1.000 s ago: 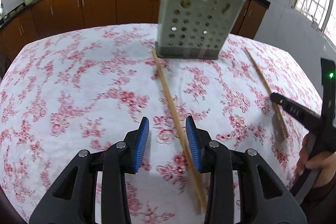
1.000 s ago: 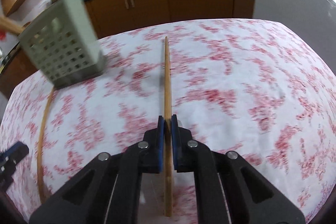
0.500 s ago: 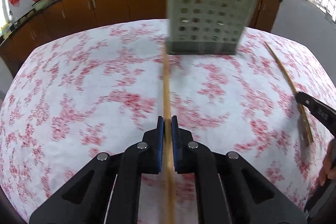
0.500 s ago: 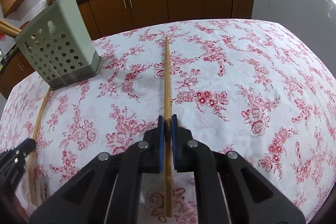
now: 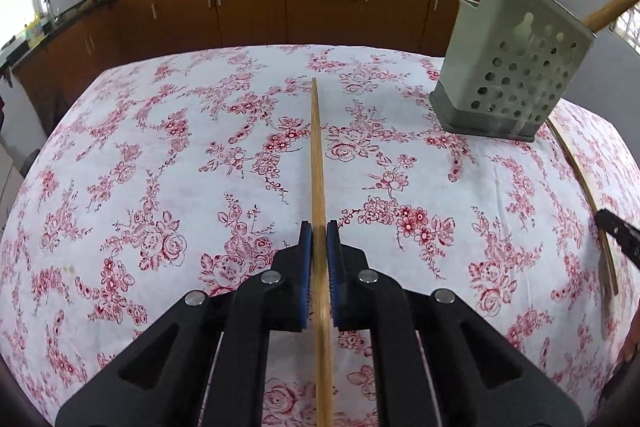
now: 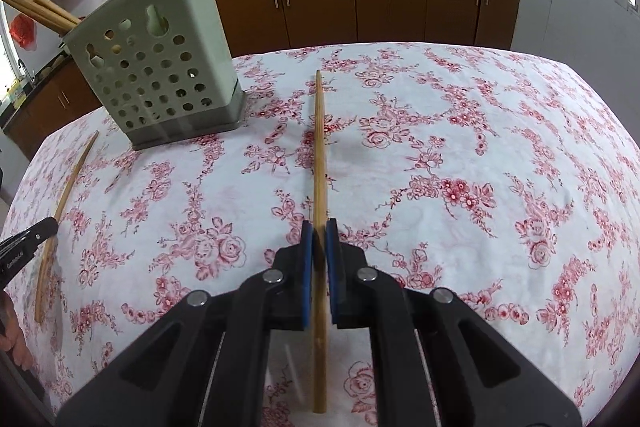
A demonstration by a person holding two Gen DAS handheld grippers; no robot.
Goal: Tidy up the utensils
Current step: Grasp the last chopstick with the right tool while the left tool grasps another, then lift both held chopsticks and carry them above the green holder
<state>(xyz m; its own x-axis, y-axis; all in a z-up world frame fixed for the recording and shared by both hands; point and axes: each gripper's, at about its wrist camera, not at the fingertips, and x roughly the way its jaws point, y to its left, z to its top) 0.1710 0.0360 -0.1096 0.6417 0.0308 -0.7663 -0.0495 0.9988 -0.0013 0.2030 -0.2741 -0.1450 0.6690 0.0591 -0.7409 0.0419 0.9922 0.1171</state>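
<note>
While the left wrist view looks across a floral tablecloth (image 5: 160, 163), the left gripper (image 5: 319, 247) sits at lower centre, its blue pads clamped on a bamboo chopstick (image 5: 317, 163) that runs straight up the middle of the frame. At upper right a pale perforated utensil holder (image 5: 516, 75) stands on the cloth with several chopsticks sticking out of its top. Below the holder, along the right edge, a second chopstick (image 5: 580, 183) appears, with the black tip of the other tool just beside it. Wooden cabinets (image 5: 248, 7) line the top of the frame.

From the right wrist view, the right gripper (image 6: 319, 247) at lower centre is likewise closed tight on a chopstick (image 6: 319, 155) pointing up the frame's middle. Here the utensil holder (image 6: 160, 67) fills the upper left, chopsticks rising from it. Near the left edge the left tool's chopstick (image 6: 66, 191) shows as a thin curved line above the cloth, gripped low by a black finger.
</note>
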